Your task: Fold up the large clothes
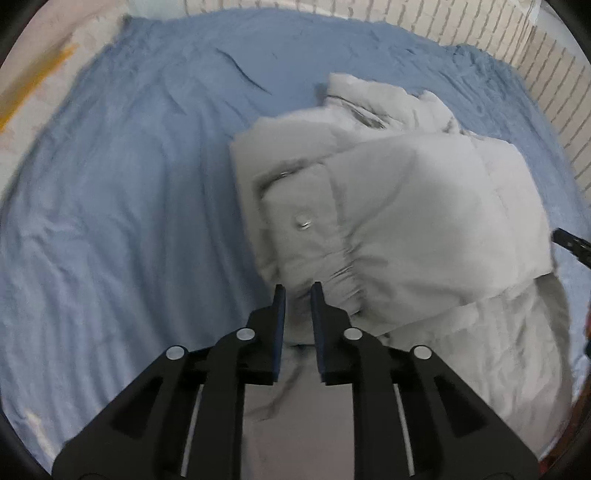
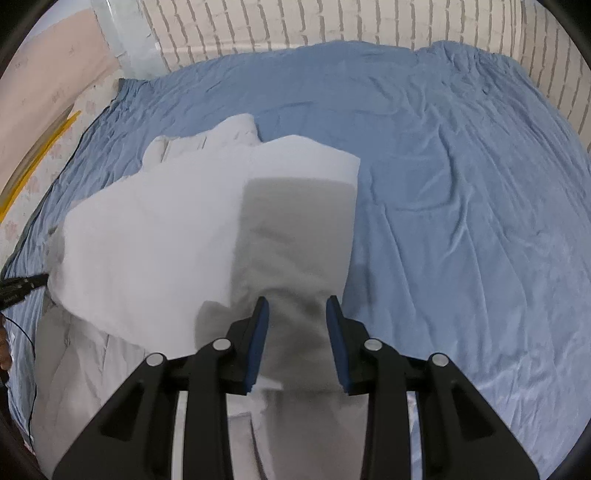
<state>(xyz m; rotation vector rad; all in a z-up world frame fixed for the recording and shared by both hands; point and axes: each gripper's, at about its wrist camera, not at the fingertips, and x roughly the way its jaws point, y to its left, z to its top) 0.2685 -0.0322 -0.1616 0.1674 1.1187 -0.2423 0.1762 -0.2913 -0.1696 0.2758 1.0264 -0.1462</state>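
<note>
Black gripper arms with blue pads fill the bottom of both wrist views. On the left gripper the two pads stand close together, pinched on a gathered, elasticated edge of the white padded jacket, with a thin ridge of cloth caught between them. A metal snap shows on a flap of the jacket just beyond those tips.

On the right gripper the pads stand somewhat wider and clamp a thicker fold of the same jacket; the cloth fills the gap between them and rises from them in a shaded band.

Seen from the left wrist, the jacket lies in a bulky, partly folded heap on the right half of the bed, its far end with the collar reaching toward the brick wall. Seen from the right wrist, the lifted part of it hangs blurred over the left half of the bed, well short of the far edge.

Wrinkled blue sheet covers the bed around the jacket. White brick wall runs along the bed's far edge and right side. The right gripper's tip pokes in at the right edge of the left wrist view.
</note>
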